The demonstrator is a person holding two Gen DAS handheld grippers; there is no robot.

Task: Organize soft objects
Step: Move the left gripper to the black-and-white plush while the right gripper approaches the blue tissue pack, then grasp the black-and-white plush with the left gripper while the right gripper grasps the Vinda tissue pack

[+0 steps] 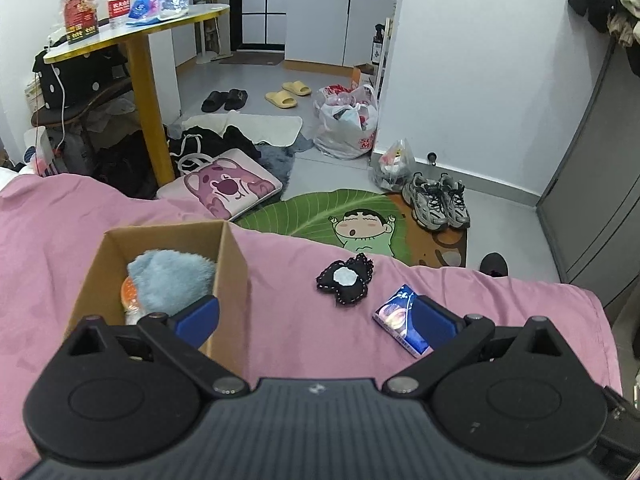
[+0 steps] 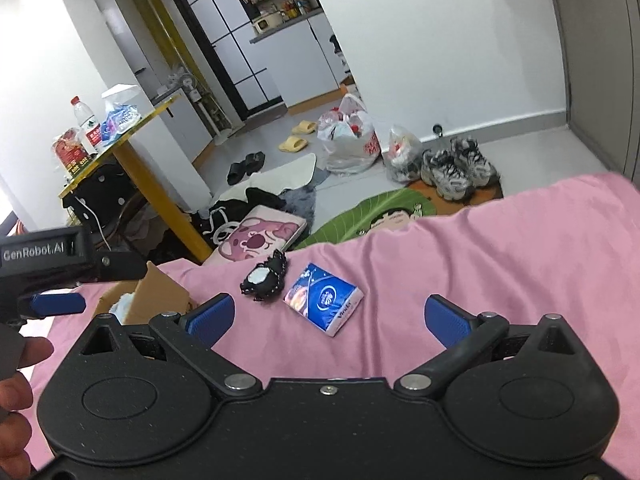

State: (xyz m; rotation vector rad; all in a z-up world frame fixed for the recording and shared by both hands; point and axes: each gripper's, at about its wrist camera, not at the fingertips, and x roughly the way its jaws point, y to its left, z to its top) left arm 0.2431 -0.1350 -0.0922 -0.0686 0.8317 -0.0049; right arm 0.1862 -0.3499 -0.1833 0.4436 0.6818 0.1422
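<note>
A brown cardboard box (image 1: 230,264) stands open on the pink bedsheet (image 1: 288,320), holding a fluffy light-blue plush (image 1: 170,278) and something orange beneath it. To its right lie a small black felt toy with a white patch (image 1: 346,278) and a blue tissue pack (image 1: 396,322). My left gripper (image 1: 316,320) is open, its left finger over the box's near edge and its right finger over the tissue pack. In the right wrist view, my right gripper (image 2: 330,316) is open just short of the tissue pack (image 2: 324,300), with the black toy (image 2: 264,278) and the box (image 2: 156,296) to the left.
The bed's edge drops to a floor with a green cartoon rug (image 1: 352,220), a pink bear cushion (image 1: 230,188), sneakers (image 1: 436,200), plastic bags (image 1: 348,120) and clothes. A yellow-legged table (image 1: 144,92) with a bottle stands at the left. A hand (image 2: 16,372) holds the left gripper's body (image 2: 52,264).
</note>
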